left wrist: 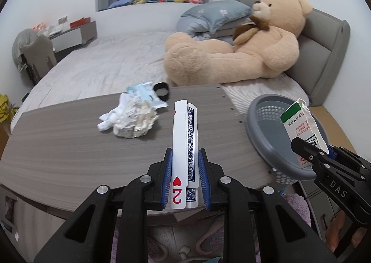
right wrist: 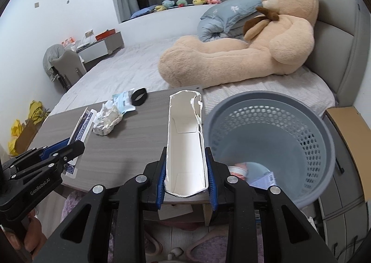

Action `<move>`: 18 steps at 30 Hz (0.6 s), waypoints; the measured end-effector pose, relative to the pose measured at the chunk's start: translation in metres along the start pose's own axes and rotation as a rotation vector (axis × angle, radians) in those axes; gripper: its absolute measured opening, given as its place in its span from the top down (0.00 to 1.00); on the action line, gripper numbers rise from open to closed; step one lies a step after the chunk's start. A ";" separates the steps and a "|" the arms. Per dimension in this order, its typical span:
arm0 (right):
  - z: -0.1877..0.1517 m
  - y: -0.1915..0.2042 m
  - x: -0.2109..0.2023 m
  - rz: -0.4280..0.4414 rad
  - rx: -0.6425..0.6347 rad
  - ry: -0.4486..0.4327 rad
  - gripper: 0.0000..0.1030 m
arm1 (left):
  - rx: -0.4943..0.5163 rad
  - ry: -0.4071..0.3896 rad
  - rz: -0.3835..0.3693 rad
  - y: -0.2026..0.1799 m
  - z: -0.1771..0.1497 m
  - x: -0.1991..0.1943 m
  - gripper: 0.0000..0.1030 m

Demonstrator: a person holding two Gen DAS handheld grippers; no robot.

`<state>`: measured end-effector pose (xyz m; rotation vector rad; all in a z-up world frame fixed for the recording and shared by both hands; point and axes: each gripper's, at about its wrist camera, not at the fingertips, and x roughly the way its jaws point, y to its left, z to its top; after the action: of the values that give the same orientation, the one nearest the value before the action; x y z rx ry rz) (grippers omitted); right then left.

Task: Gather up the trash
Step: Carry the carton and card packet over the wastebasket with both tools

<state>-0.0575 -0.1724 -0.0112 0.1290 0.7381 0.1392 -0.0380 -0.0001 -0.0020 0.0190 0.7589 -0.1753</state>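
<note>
Playing cards (left wrist: 185,154) are seen nearest the lens in the left wrist view, clamped upright between the blue pads of the left tool (left wrist: 185,170); a two of hearts faces outward beside blue-patterned backs. They are held above the near edge of the wood-grain surface (left wrist: 69,142), probably lifted clear so that they can be carried to the bin. Toward the far edge a crumpled wad of tissue (left wrist: 129,121) is left lying, touching a light-blue printed wrapper (left wrist: 146,93), with a black ring-shaped band (left wrist: 161,91) just beside the wrapper. At the right end of the surface a grey perforated basket (left wrist: 266,137) is seen, and a torn medicine carton (left wrist: 301,128) is held over its rim by the right tool (left wrist: 324,158).

From the right wrist view, the carton (right wrist: 185,147) is shown gripped across its sides by the right tool (right wrist: 185,170), its torn open end pointing away and its white inside exposed. It is kept just left of the basket (right wrist: 324,142), which is placed against the surface's right edge, presumably so trash can be dropped in easily. A few discarded items can be made out in the bottom of the basket, though what they are cannot be told. The left tool (right wrist: 76,147) is seen closed on the cards (right wrist: 81,128) over the near left part of the surface (right wrist: 139,137), with the tissue wad (right wrist: 107,121), wrapper (right wrist: 124,100) and band (right wrist: 139,97) not yet collected. A large teddy bear (right wrist: 255,49) is propped on the bed behind.
</note>
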 end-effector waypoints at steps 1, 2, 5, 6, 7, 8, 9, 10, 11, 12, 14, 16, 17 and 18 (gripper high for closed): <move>0.000 -0.005 -0.003 -0.008 0.005 -0.006 0.72 | 0.008 -0.001 -0.006 -0.005 0.001 0.000 0.78; -0.001 -0.011 -0.007 -0.016 0.010 -0.012 0.72 | 0.016 0.001 -0.015 -0.013 0.002 0.001 0.78; -0.002 -0.028 -0.014 -0.037 0.029 -0.022 0.72 | 0.038 0.011 -0.044 -0.031 0.005 0.007 0.78; -0.003 -0.036 -0.016 -0.045 0.038 -0.025 0.72 | 0.047 0.013 -0.049 -0.036 0.007 0.009 0.78; -0.003 -0.041 -0.017 -0.051 0.044 -0.025 0.72 | 0.058 0.014 -0.050 -0.043 0.008 0.012 0.78; -0.004 -0.049 -0.017 -0.061 0.052 -0.025 0.72 | 0.069 0.014 -0.052 -0.049 0.009 0.014 0.78; -0.005 -0.056 -0.016 -0.068 0.061 -0.023 0.72 | 0.081 0.016 -0.059 -0.056 0.011 0.018 0.78; -0.006 -0.061 -0.015 -0.072 0.068 -0.020 0.72 | 0.089 0.019 -0.066 -0.061 0.012 0.020 0.78; -0.007 -0.068 -0.013 -0.077 0.081 -0.015 0.72 | 0.097 0.026 -0.075 -0.067 0.014 0.025 0.78; -0.007 -0.076 -0.011 -0.082 0.093 -0.010 0.72 | 0.104 0.032 -0.085 -0.072 0.015 0.029 0.78; -0.007 -0.089 -0.005 -0.092 0.116 0.000 0.72 | 0.122 0.048 -0.104 -0.085 0.019 0.039 0.78; -0.006 -0.103 0.000 -0.103 0.137 0.008 0.72 | 0.144 0.064 -0.124 -0.098 0.024 0.050 0.78; -0.005 -0.111 0.004 -0.109 0.152 0.013 0.72 | 0.153 0.074 -0.133 -0.106 0.026 0.056 0.78; -0.004 -0.117 0.007 -0.114 0.164 0.017 0.72 | 0.162 0.083 -0.141 -0.111 0.028 0.062 0.78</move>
<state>-0.0461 -0.2862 -0.0382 0.2415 0.7716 -0.0289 0.0069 -0.1215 -0.0186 0.1271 0.8280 -0.3718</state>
